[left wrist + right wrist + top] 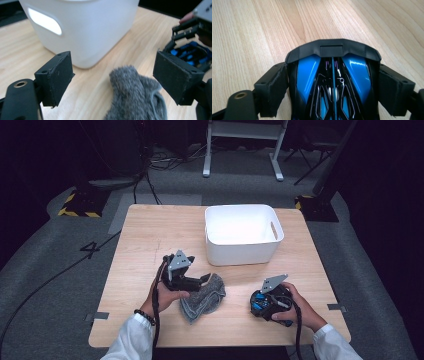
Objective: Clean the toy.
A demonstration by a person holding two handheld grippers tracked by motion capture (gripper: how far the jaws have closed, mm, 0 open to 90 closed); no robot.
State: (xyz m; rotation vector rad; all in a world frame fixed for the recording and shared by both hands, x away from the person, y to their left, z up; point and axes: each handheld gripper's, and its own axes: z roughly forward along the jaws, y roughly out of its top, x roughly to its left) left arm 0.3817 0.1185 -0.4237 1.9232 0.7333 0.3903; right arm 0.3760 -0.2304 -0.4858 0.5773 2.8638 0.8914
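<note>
Cloth [136, 96], grey and crumpled, lies on the table [150, 235] between the spread jaws of the left gripper [113, 82], untouched by either pad; right gripper [333, 92] clamps a blue-and-black toy car [333, 82], pads pressing its sides; white bin [242, 235] stands beyond both.

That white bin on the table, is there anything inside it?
Empty, as far as shows: the white bin has a bare white floor in the high view. The grey cloth lies on the table outside it.

Surface [150, 235]: pale wood grain, matt. Bin [242, 251]: smooth white plastic, slightly translucent. Cloth [136, 95]: grey, fuzzy, fleece-like. Toy car [332, 82]: glossy blue-black, probably plastic. Hand-held gripper pads [58, 77]: rough matt black, look like foam.
</note>
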